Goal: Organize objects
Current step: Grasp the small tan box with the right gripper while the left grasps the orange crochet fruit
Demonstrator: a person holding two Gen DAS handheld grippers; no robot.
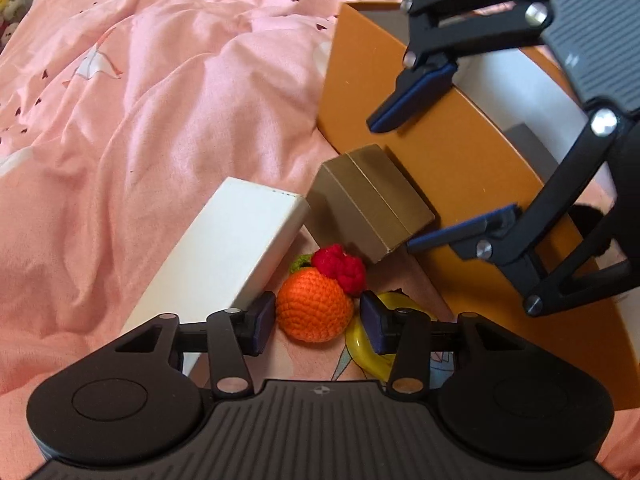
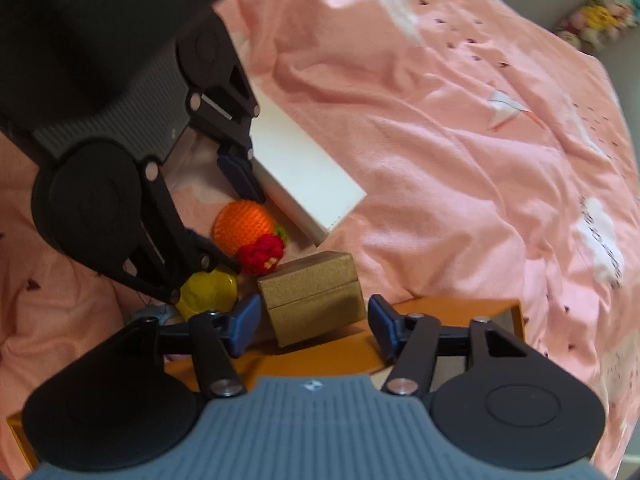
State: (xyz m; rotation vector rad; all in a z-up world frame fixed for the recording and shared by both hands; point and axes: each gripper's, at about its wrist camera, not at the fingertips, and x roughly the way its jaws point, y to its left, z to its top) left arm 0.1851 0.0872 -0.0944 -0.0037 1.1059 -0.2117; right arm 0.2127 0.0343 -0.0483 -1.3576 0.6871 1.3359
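Note:
An orange crocheted ball (image 1: pixel 315 307) with a red knitted flower (image 1: pixel 340 267) lies on the pink bedspread. My left gripper (image 1: pixel 318 326) is open, its pads on either side of the ball, not visibly pressing it. A gold box (image 1: pixel 372 204) leans against the orange bin (image 1: pixel 452 168). My right gripper (image 2: pixel 314 326) is open around the gold box (image 2: pixel 314 296), a pad on each side with gaps. It also shows in the left wrist view (image 1: pixel 400 184). A white box (image 1: pixel 232 248) lies left of the ball. A yellow ring (image 1: pixel 370 344) lies by the right pad.
The pink bedspread (image 1: pixel 160 120) is wrinkled and stretches far to the back and left. The orange bin has a white inside (image 1: pixel 516 92) and stands at the right. Plush toys (image 2: pixel 600 16) line the floor beyond the bed.

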